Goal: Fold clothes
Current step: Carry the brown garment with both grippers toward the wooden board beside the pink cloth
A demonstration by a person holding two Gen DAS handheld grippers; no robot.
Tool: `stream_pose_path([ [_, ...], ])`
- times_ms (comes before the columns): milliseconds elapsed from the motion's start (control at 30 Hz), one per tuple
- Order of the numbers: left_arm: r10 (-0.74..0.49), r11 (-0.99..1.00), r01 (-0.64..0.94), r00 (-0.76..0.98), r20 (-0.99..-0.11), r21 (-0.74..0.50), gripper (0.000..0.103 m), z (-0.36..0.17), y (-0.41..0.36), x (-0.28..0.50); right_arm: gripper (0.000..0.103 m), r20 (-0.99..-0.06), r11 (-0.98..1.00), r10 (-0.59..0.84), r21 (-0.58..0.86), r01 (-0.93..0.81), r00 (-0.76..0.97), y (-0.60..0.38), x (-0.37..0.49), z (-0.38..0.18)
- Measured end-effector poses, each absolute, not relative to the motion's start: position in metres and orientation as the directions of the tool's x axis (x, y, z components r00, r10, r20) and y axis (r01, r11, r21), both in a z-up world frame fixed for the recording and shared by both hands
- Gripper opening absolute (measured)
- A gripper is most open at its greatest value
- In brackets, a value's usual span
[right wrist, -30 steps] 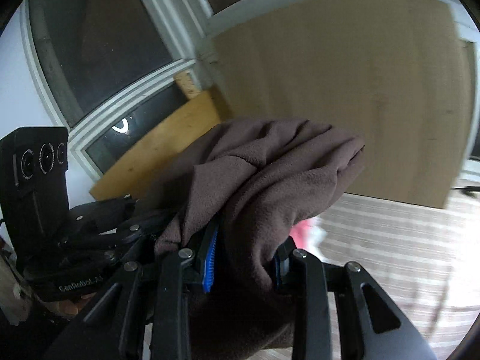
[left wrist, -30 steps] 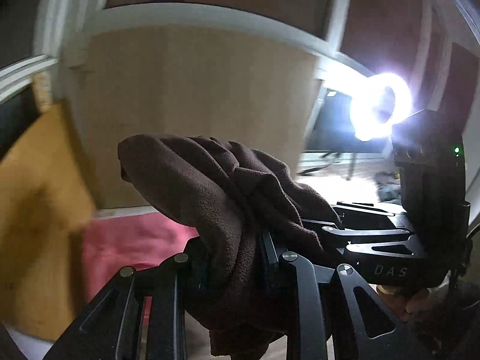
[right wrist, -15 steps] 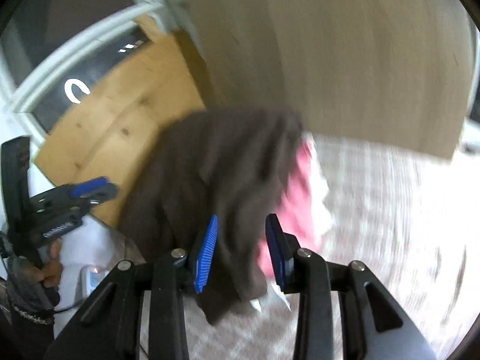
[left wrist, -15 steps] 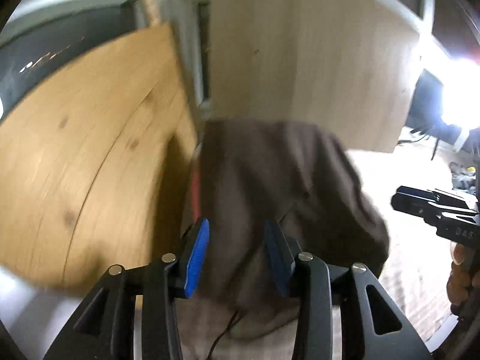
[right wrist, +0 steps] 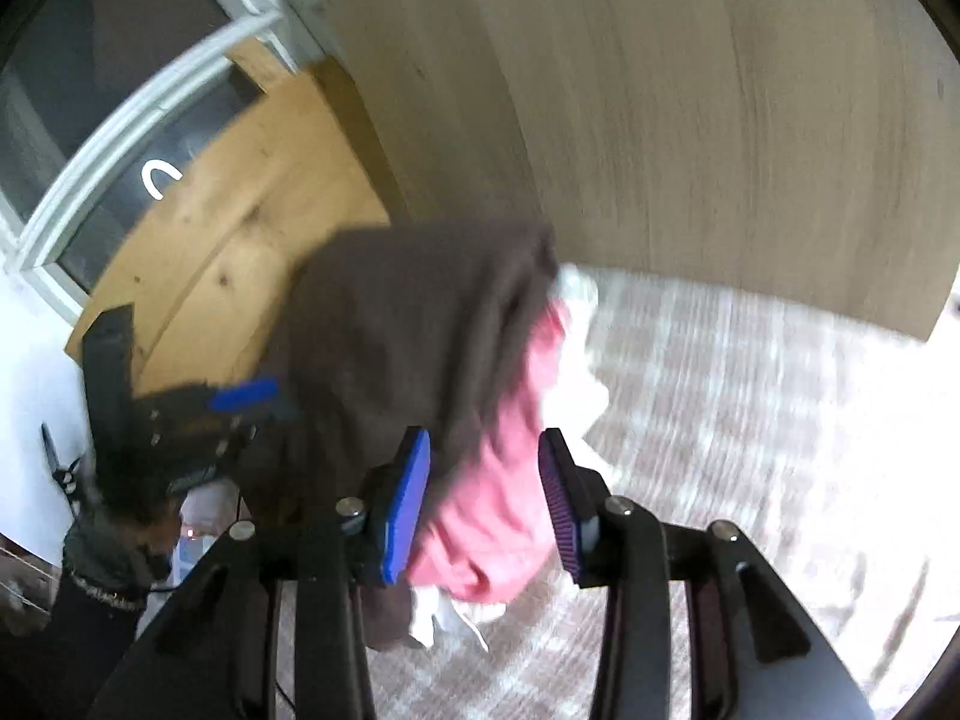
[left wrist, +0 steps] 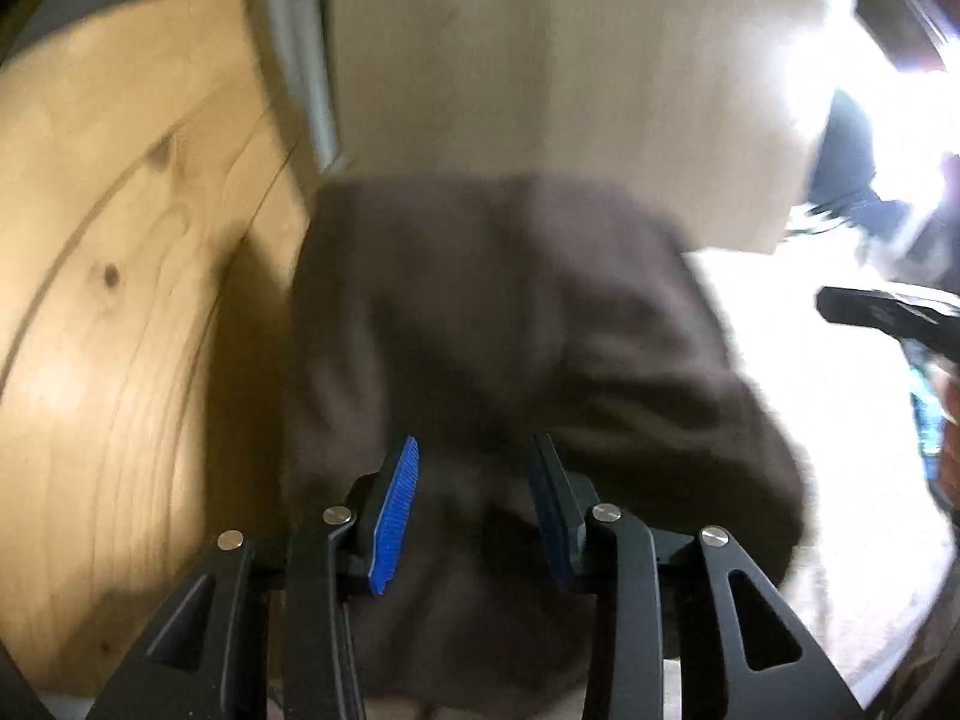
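Nearest in the left wrist view, the left gripper (left wrist: 471,501) has its jaws parted and narrowing a little, and the brown garment (left wrist: 510,324) shows between and beyond its blue pads without being pinched, probably because it has just been set down as a folded bundle. In the right wrist view the right gripper (right wrist: 486,498) has its jaws parted and widening over the stack, gripping nothing. The brown garment (right wrist: 408,336) lies on top of a pink garment (right wrist: 504,480), with a white cloth (right wrist: 576,354) at the stack's right edge: one of each, three pieces counted. They rest on a checked cover (right wrist: 750,420), near its far left corner, just before a wooden board (right wrist: 240,222) and a pale panel (right wrist: 690,108).
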State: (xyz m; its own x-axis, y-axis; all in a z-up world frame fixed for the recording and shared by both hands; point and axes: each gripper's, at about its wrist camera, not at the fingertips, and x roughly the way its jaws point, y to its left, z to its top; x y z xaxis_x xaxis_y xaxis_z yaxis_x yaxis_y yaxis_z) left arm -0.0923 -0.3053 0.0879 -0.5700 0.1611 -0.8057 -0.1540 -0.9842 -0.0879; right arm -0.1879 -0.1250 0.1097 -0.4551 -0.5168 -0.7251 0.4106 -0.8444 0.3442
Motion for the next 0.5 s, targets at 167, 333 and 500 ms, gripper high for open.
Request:
stream_pose_path([
  [167,0.402,-0.896,-0.389,-0.513,-0.758,-0.212,0.037,0.091,-0.235,-0.074,0.031,-0.724,-0.836,-0.501,0.263,0.482,-0.474,-0.171,-0.219,0.119],
  [333,0.413,-0.871,-0.453,-0.462,-0.785,-0.191,0.041,0.035,-0.201,-0.078,0.031,-0.795,-0.863,-0.445,0.257,0.435,-0.413,-0.203,-0.286,0.071],
  [500,0.399,-0.888,-0.414,-0.473,-0.785,-0.202,0.041,0.075,-0.23,-0.069,0.033,-0.796,-0.888,-0.434,0.299,0.348,-0.423,-0.185,-0.3,0.076],
])
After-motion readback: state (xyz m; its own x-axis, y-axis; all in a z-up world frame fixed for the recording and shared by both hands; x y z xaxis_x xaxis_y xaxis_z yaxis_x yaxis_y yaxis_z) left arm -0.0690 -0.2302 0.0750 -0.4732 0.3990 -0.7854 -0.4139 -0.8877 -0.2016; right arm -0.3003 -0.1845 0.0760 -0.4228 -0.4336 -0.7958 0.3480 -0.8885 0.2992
